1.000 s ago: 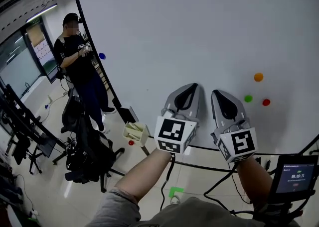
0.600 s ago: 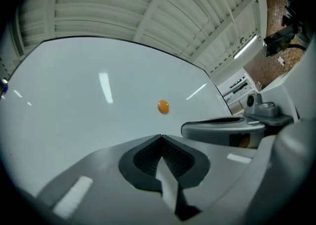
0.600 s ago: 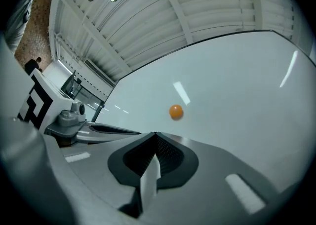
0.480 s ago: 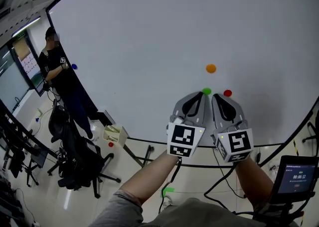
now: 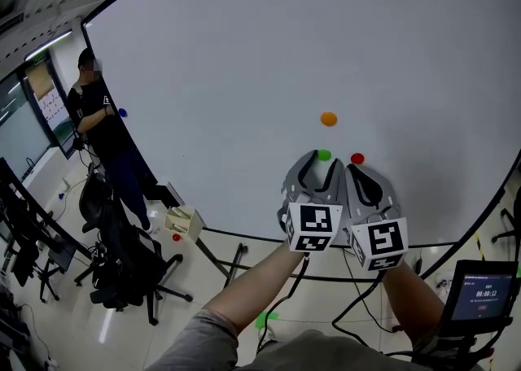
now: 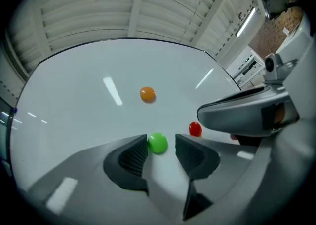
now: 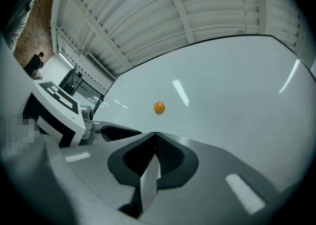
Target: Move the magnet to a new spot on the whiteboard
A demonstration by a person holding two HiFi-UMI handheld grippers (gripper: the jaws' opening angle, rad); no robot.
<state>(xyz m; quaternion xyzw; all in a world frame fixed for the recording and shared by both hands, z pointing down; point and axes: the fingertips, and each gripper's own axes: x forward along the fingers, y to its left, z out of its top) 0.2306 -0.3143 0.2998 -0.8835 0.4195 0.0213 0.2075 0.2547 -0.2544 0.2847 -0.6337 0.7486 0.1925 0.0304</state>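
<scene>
Reaching toward the whiteboard point(image 5: 244, 52), a person is holding two grippers side by side. The left gripper point(image 5: 321, 168) is standing with its jaws apart, having just been opening, and the green magnet point(image 6: 158, 143) is sitting between their tips, close against the left pad with a clear gap to the right one, not yet pinched. The right gripper point(image 7: 154, 137) is waiting just beside it, its jaws pressed together on nothing. The green magnet is clinging low on the board, with a red magnet point(image 6: 195, 129) near it on the right and an orange magnet point(image 6: 147, 93) higher up, apart from both. The small glossy dome is looking light and rigid but likely slippery, so the ribbed pads are probably best closing on its round sides, close to the board, where the pull can be broken by tilting or sliding. Off to the left, a bystander point(image 5: 102, 125) is standing by office chairs.
</scene>
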